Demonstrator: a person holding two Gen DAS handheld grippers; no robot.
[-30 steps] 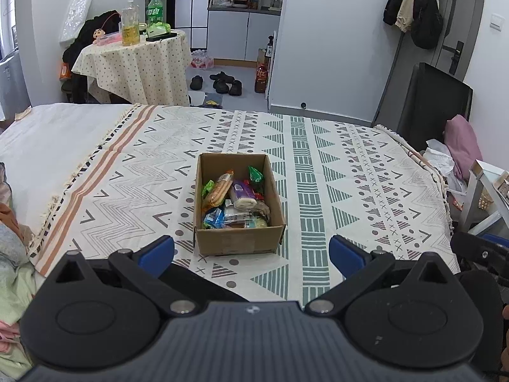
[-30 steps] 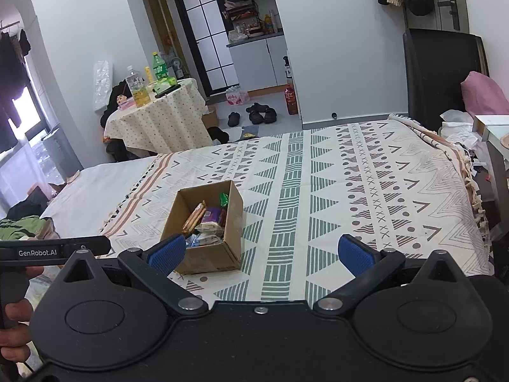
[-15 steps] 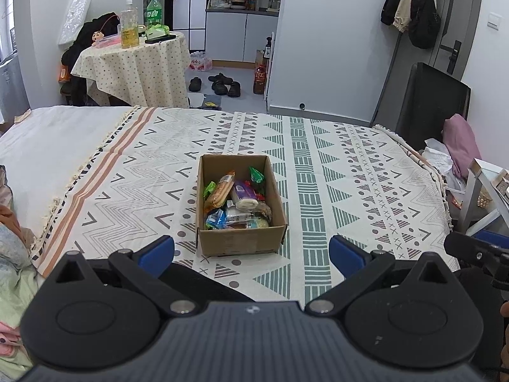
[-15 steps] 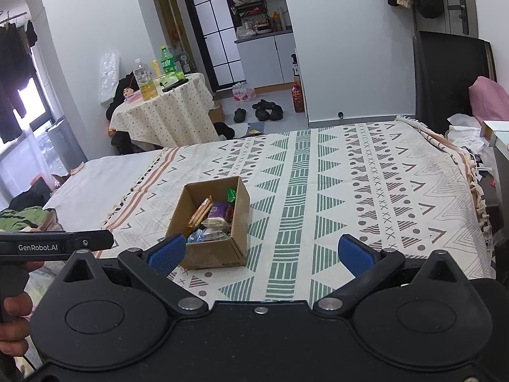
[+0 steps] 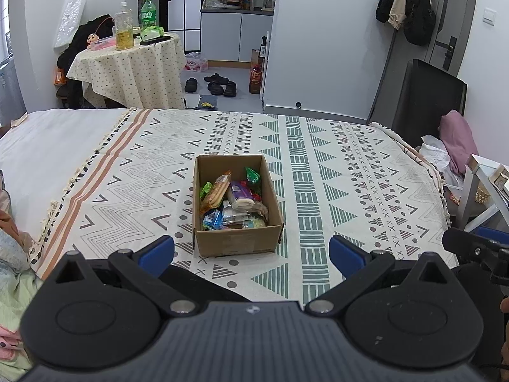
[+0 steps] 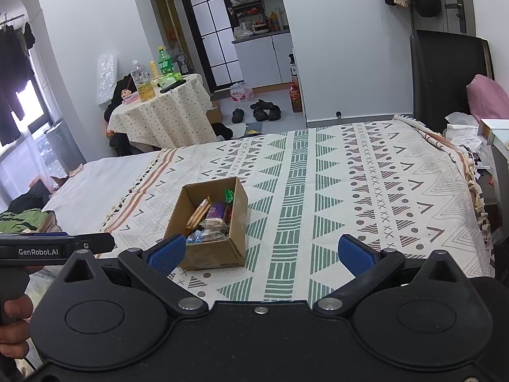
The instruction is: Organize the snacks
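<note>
An open cardboard box [image 5: 237,240] [image 6: 206,254] sits on the patterned bedspread [image 5: 350,191], holding several wrapped snacks: an orange cracker pack [image 5: 216,191], a purple packet [image 5: 238,192], a green wrapper [image 5: 252,175], blue wrappers [image 5: 212,218]. My left gripper [image 5: 251,254] hangs just in front of the box, open and empty. My right gripper [image 6: 261,253] is open too, nothing between its blue pads; the box lies ahead and to its left, behind the left pad [image 6: 167,251].
The bed's near edge runs right under both grippers. Crumpled clothes [image 5: 12,254] lie at the left. A white stand [image 5: 486,187] and pink bag [image 5: 458,140] crowd the right side. A round clothed table [image 5: 127,63] with bottles stands beyond the bed.
Both views have drifted slightly: the box sits a touch lower and nearer in the right wrist view. Neither gripper's opening has altered.
</note>
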